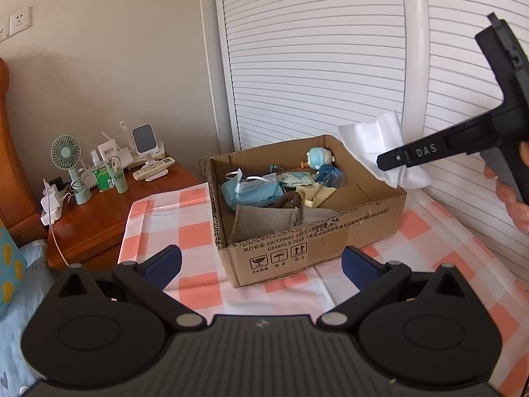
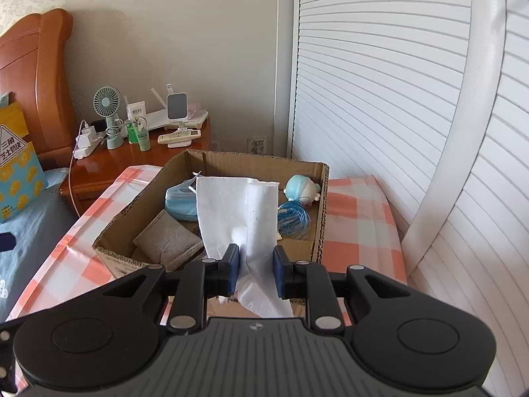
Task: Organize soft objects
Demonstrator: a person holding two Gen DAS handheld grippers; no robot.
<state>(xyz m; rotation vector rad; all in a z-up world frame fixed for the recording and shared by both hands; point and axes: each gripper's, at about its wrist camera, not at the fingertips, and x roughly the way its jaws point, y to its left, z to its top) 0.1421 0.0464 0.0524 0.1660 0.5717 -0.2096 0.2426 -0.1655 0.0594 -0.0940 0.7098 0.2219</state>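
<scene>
The right gripper [image 2: 255,264] clasps a white cloth [image 2: 238,211] above the cardboard box [image 2: 325,205] just ahead; the left gripper [image 1: 261,264] hangs released before that box

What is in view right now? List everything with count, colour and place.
box: 1, brown cardboard, on the checked cloth
cloth: 1, pink and white check, under the box
tissue: 1, white, in the right gripper over the box
masks: a pile, blue, back left of the box
pad: 1, grey, front of the box
toy: 1, pale blue and white, back right of the box
cord: 1 coil, blue, beside the toy
fan: 1, green, on the nightstand
nightstand: 1, brown wood, left of the cloth
remote: 1, white, on the nightstand
left gripper: open, empty, before the box
right gripper: shut on the tissue
</scene>
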